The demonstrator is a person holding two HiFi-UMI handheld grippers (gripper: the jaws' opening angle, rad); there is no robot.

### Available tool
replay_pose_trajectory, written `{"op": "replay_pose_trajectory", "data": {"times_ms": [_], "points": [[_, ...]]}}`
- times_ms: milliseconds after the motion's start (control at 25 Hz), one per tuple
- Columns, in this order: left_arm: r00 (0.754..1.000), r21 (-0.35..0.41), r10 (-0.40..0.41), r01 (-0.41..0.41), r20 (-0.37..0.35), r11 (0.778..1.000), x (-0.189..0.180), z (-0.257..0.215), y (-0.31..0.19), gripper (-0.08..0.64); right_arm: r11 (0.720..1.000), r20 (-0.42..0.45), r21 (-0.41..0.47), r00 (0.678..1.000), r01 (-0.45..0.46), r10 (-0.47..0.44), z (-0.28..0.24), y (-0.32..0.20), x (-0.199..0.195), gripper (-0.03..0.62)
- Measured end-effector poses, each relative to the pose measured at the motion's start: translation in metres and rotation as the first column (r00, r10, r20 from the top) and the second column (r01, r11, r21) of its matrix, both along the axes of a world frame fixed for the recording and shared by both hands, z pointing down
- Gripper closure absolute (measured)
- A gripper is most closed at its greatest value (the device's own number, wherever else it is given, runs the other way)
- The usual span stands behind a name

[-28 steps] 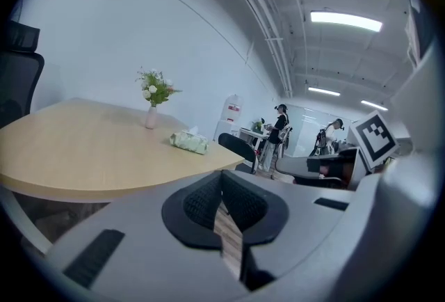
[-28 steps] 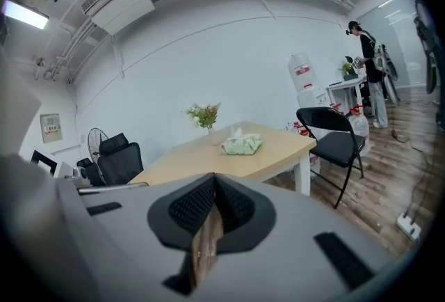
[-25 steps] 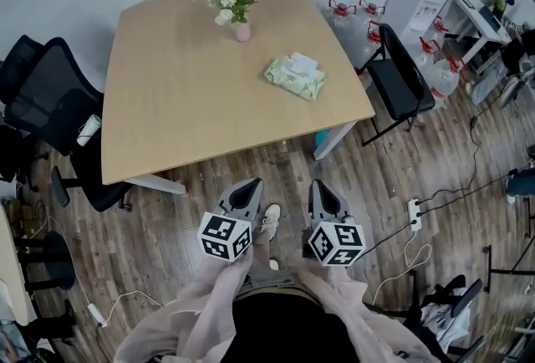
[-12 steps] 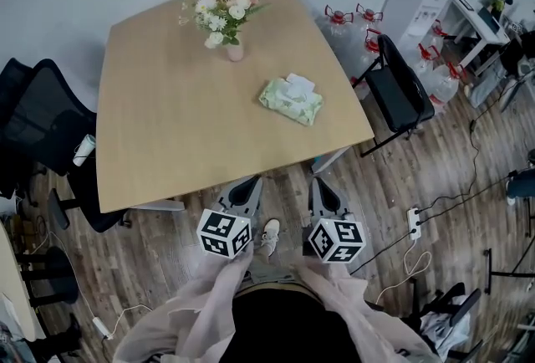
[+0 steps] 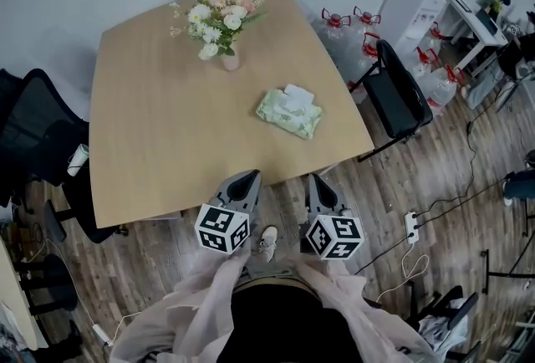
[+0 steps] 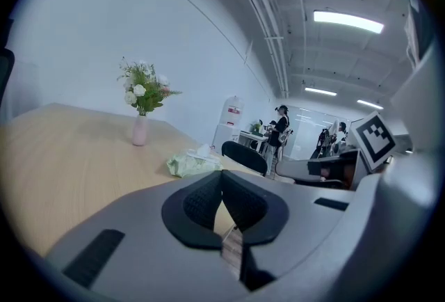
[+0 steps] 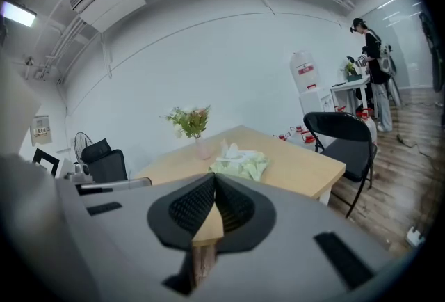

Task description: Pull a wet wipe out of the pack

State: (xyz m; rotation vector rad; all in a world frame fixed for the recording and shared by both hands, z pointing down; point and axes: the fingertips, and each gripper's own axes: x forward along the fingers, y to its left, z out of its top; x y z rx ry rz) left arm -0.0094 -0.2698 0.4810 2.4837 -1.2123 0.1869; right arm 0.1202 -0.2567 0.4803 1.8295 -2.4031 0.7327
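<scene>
Approach stage only: the left gripper [image 5: 247,178] and right gripper [image 5: 315,180] hang at the near edge of the tabletop [image 5: 159,161], both sets of fingers clenched on nothing, while the wipe pack [image 5: 289,112] lies well apart toward the tabletop's right side; the next move likely calls for reaching in, opening the fingers and pinching the white wipe at its top.

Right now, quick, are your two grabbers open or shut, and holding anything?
Left gripper: shut, holding nothing.
Right gripper: shut, holding nothing.
</scene>
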Motion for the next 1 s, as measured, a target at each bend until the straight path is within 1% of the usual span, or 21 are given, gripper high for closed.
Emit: {"op": "replay_pose_trajectory", "data": {"times_ms": [280,400,560,800,1000], "points": [[1.0,0.006,0.023,-0.023,-0.001,1.0,-0.002,0.001,-0.019,0.549,1.0,-0.006,0.002,1.0,-0.001,0.001,0.001,-0.02,-0.009,0.58],[1.0,0.009,0.022,-0.022,-0.006,1.0,-0.004,0.001,-0.022,0.549,1.0,-0.012,0.003,1.0,0.0,0.0,-0.001,-0.022,-0.012,0.58],[1.0,-0.006,0.025,-0.025,-0.017,1.0,-0.003,0.004,-0.021,0.549,1.0,-0.026,-0.005,1.0,0.003,-0.003,0.001,-0.021,-0.014,0.58],[0.999,-0.026,0.018,-0.019,-0.033,0.999,-0.001,0.009,-0.02,0.549,1.0,-0.041,-0.026,0.999,-0.008,0.007,0.003,-0.022,-0.008,0.58],[0.999,-0.031,-0.001,0.0,-0.045,1.0,0.002,0.01,-0.032,0.549,1.0,-0.056,-0.029,0.998,-0.002,0.001,0.002,-0.035,-0.001,0.58]]}}
